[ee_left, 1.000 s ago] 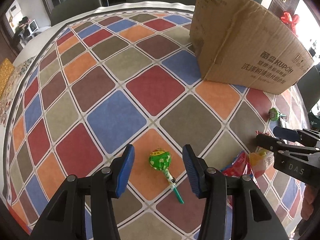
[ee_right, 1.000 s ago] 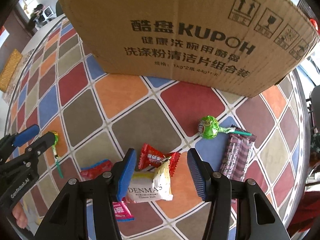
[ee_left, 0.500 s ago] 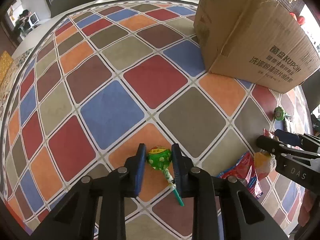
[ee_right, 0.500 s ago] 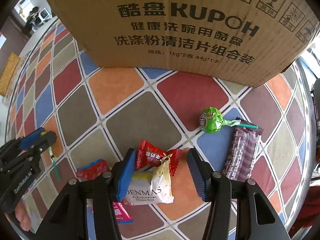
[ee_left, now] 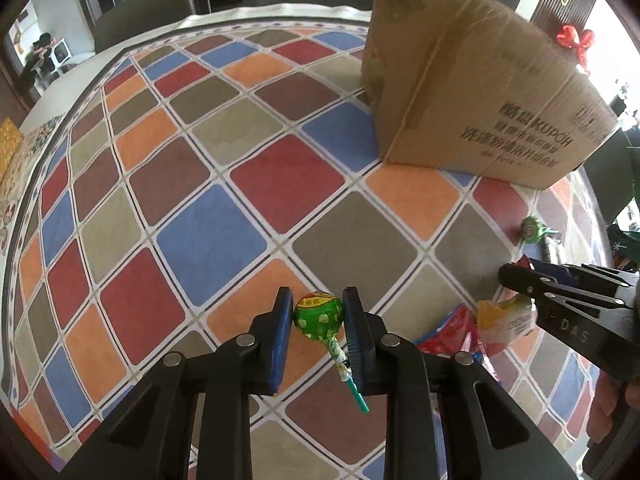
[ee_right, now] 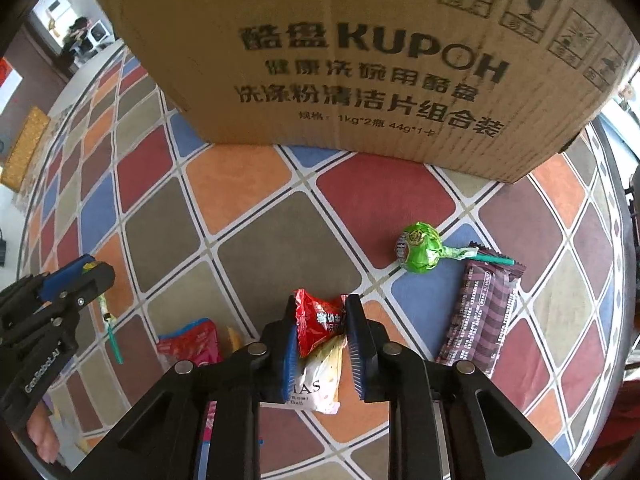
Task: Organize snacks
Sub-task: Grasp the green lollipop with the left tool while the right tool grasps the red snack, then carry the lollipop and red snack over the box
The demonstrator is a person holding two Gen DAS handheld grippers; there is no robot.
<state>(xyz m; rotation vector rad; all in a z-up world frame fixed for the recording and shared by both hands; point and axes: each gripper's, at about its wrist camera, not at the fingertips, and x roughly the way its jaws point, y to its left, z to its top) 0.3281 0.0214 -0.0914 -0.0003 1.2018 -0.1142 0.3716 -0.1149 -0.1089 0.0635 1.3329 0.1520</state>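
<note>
A big cardboard box [ee_right: 360, 60] stands on the checkered tablecloth [ee_left: 208, 236]; before it, the right gripper [ee_right: 322, 332] pinches a red candy packet [ee_right: 320, 320], the left gripper [ee_left: 316, 320] squeezes a green lollipop [ee_left: 318, 318]

A second ago the left gripper [ee_left: 316, 320] stood wide open around the green lollipop [ee_left: 319, 317]; its blue pads [ee_left: 285, 320] have since come together and now press the wrapped head from both sides, the stick trailing back under the right-hand pad. The right gripper [ee_right: 321, 334] has changed likewise: its pads [ee_right: 352, 332] were spread either side of the red candy packet [ee_right: 320, 322] and the white snack packet [ee_right: 318, 380], and they have now closed on the red one, crumpling it, with the white packet partly caught beneath.
</note>
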